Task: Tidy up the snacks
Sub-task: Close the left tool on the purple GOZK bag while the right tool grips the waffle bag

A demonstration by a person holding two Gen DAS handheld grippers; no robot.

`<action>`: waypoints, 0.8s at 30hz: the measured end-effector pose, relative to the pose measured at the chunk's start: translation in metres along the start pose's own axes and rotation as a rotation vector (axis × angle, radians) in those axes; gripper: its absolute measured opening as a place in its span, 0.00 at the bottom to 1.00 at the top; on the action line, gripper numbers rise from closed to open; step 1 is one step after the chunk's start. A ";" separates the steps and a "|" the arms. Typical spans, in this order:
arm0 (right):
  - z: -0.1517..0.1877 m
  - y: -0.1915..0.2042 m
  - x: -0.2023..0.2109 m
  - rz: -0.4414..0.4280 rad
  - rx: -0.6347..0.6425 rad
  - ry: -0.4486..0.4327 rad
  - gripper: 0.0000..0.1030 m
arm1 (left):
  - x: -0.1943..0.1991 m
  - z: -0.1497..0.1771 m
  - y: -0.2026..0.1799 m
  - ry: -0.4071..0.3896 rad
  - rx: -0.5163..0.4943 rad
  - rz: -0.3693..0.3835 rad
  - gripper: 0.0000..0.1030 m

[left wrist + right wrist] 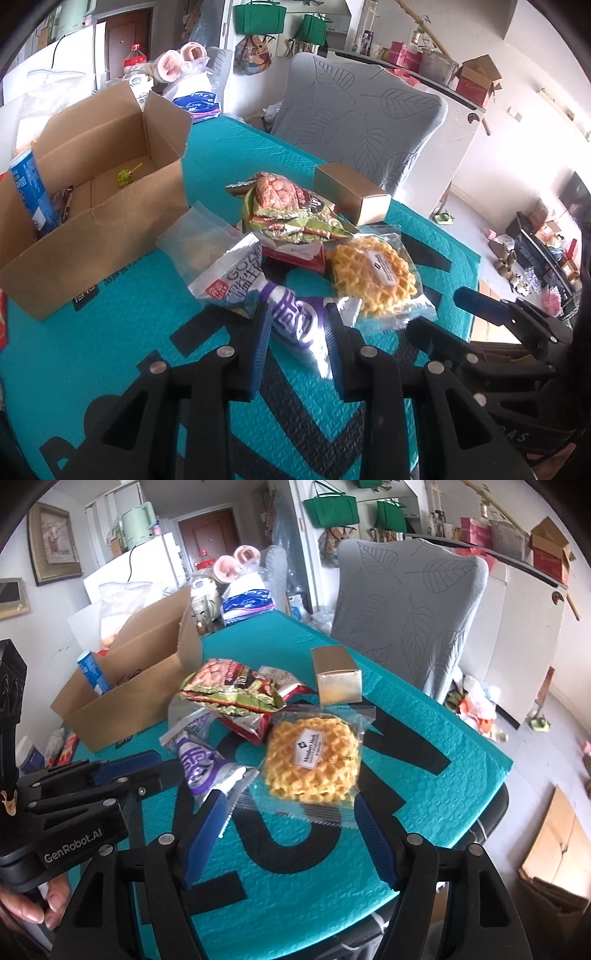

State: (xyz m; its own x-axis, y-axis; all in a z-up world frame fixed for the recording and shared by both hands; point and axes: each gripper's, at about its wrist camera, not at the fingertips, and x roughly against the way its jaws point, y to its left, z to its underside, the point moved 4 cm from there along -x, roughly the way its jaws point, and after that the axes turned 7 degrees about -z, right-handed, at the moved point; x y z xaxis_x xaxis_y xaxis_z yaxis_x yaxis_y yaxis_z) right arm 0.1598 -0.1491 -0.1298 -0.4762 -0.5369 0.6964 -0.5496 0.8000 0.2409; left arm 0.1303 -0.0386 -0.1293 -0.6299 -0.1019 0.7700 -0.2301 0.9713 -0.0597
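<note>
Closest to me, left gripper point(295, 332) pinches the purple-print packet point(295, 317); right gripper point(291, 834) gapes by the waffle pack point(314, 764). Cardboard box point(92, 221) holds few; most snacks remain.

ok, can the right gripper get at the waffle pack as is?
Probably yes: the right gripper is open, the waffle pack lies just ahead with nothing on it; only the purple packet crowds its left side.

Matt brown cardboard box point(110, 206), glossy clear plastic waffle wrapper point(314, 760), dimpled, perhaps foam, teal mat point(424, 812)
</note>
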 end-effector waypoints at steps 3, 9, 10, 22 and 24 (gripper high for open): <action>-0.003 -0.008 -0.005 0.008 -0.009 0.001 0.76 | -0.013 -0.007 0.003 0.024 0.032 -0.021 0.28; -0.015 -0.023 -0.019 0.014 -0.022 0.001 0.76 | -0.035 -0.015 0.006 0.049 0.086 -0.059 0.28; -0.016 -0.025 -0.021 0.012 -0.023 0.000 0.77 | -0.036 -0.016 0.006 0.050 0.088 -0.063 0.28; -0.025 -0.031 -0.061 -0.016 -0.035 0.064 0.92 | -0.065 -0.018 0.019 0.121 0.125 -0.084 0.58; -0.026 -0.031 -0.065 -0.023 -0.041 0.070 0.92 | -0.069 -0.018 0.021 0.135 0.129 -0.068 0.58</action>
State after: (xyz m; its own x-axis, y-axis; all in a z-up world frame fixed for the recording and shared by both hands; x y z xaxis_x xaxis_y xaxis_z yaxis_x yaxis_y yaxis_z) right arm 0.2251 -0.1323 -0.1649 -0.4134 -0.5366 0.7356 -0.5308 0.7985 0.2841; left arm 0.1827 -0.0068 -0.1721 -0.5062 -0.1277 0.8529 -0.3671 0.9268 -0.0791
